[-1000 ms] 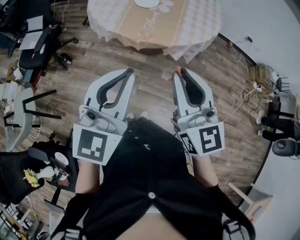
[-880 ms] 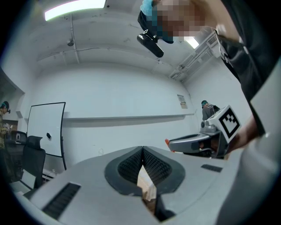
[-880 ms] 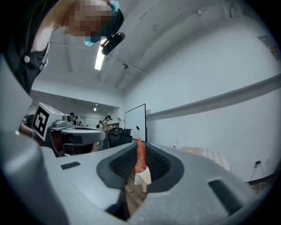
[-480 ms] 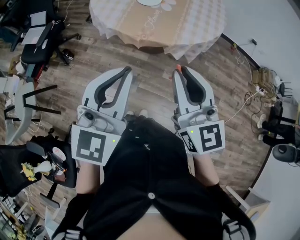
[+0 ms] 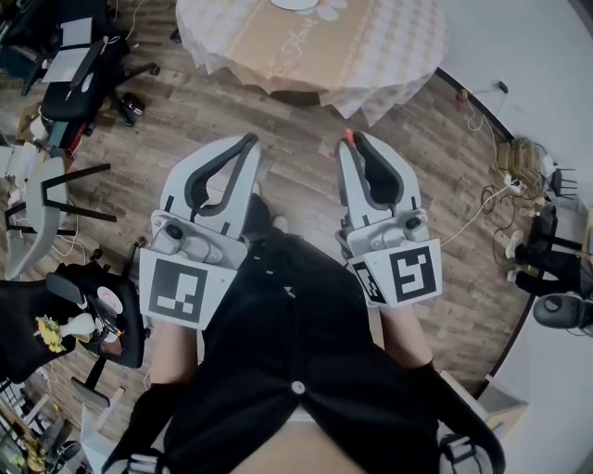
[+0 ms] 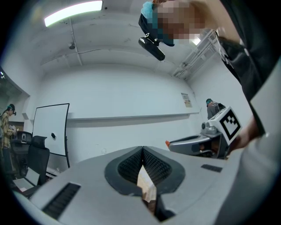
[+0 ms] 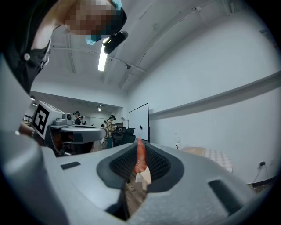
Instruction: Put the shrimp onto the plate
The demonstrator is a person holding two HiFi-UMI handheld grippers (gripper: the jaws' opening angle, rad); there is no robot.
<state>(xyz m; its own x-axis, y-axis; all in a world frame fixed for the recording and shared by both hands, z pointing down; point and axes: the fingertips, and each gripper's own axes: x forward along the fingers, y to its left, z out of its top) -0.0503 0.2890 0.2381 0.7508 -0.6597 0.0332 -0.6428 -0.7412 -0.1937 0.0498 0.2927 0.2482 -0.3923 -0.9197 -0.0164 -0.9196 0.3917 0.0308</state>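
Slim orange-pink shrimp [image 7: 140, 154], pinched upright in the clamped right gripper [image 5: 356, 141], tip poking out, left gripper [image 5: 250, 142] closed, empty, both above wood floor [image 5: 296, 130], white plate [image 5: 295, 4] on clothed round table [image 5: 371, 46] ahead.

plate [image 5: 295, 4] cut by top edge; shrimp [image 5: 348, 136] mostly hidden between fingers [image 5: 382, 176]

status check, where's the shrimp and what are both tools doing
Left tool shut, empty. Right tool shut on the shrimp. Plate on the table ahead, not yet reached. Only floor between.
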